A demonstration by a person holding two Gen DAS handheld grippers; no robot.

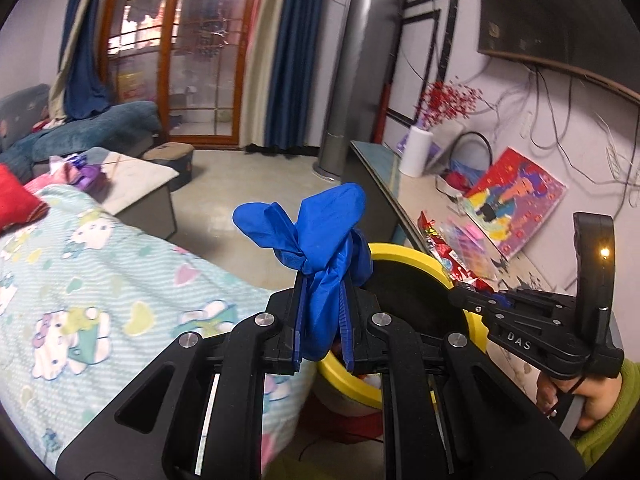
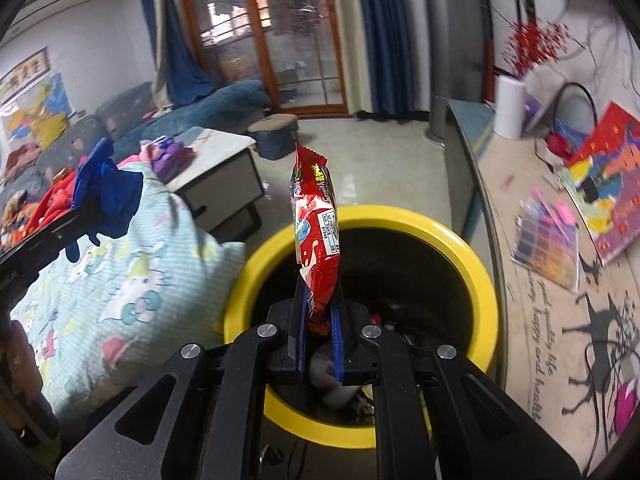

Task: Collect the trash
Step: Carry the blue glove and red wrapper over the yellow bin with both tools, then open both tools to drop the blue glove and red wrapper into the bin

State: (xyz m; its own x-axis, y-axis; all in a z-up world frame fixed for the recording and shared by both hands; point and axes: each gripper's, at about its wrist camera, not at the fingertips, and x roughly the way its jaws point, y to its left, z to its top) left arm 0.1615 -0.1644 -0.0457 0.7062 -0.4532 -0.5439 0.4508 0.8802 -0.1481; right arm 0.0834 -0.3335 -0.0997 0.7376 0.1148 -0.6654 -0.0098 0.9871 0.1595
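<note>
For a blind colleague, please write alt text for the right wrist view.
The right gripper holds a red snack wrapper upright over a yellow-rimmed bin. At left, the other gripper holds a blue glove above a patterned blanket.

1. My left gripper (image 1: 323,300) points forward and downward, its fingers (image 1: 299,320) clamped tight on a blue glove (image 1: 320,248).
2. My right gripper (image 2: 320,312) tilts steeply down, fingers (image 2: 338,328) pinching a red wrapper (image 2: 316,232).
3. A hand (image 1: 596,400) in a green sleeve (image 1: 616,420) grips the right gripper's handle.
</note>
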